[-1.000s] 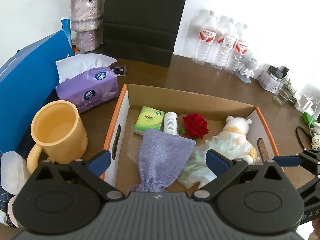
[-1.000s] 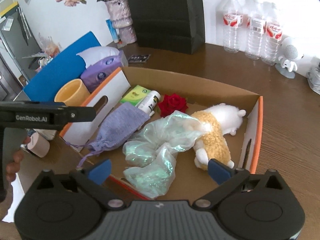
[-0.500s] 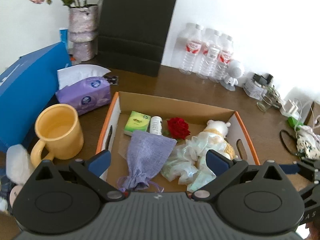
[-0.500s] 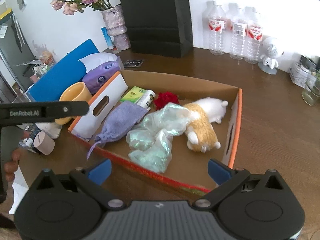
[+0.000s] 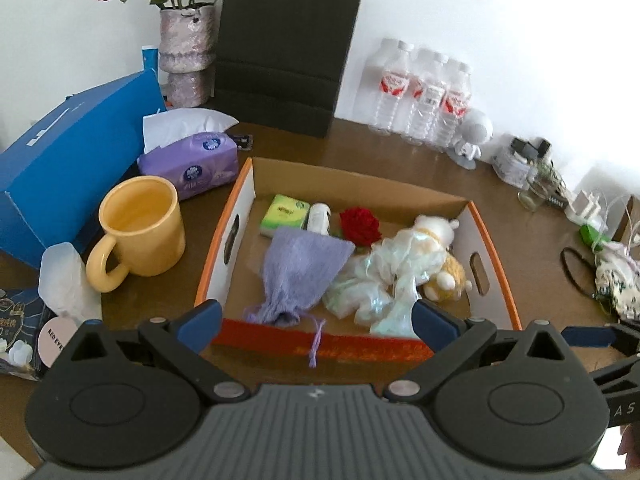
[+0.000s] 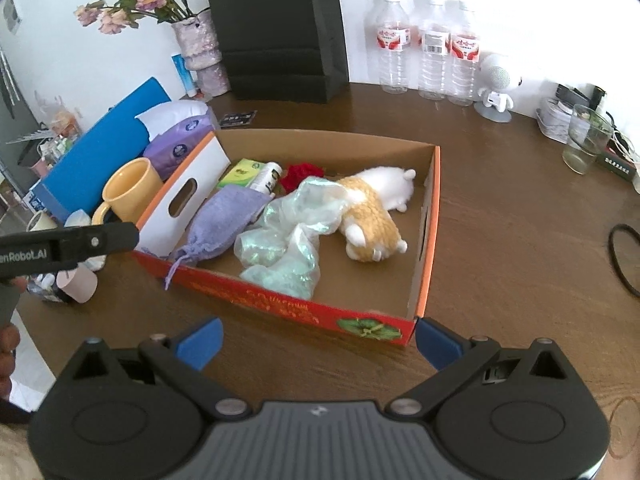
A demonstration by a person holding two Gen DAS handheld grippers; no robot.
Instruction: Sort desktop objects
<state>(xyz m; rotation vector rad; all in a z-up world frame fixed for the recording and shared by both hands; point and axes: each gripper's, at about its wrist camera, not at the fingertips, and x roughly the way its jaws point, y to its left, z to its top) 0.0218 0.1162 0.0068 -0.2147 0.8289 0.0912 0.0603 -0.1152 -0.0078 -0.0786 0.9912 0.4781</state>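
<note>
An open cardboard box [image 5: 352,184] [image 6: 430,216] sits on the brown table. Inside lie a purple drawstring pouch [image 5: 300,276] [image 6: 224,220], a green packet [image 5: 285,211], a small white bottle [image 5: 319,218], a red rose [image 5: 360,226], a crumpled iridescent wrap [image 5: 380,288] [image 6: 292,240] and a white-and-yellow plush toy [image 5: 444,268] [image 6: 372,216]. My left gripper [image 5: 316,326] is open and empty, in front of the box's near wall. My right gripper [image 6: 318,342] is open and empty, in front of the box's near right corner.
A yellow mug [image 5: 140,224], purple tissue pack [image 5: 192,160] and blue box [image 5: 60,168] stand left of the box. A black paper bag [image 5: 284,48], a vase [image 5: 186,52] and water bottles [image 5: 424,96] line the back. A glass [image 6: 584,140] and a black hair band [image 5: 578,272] are at right.
Both grippers have drawn back and up from the box, so the whole box now shows. Both stay open and empty. The contents have not moved.
</note>
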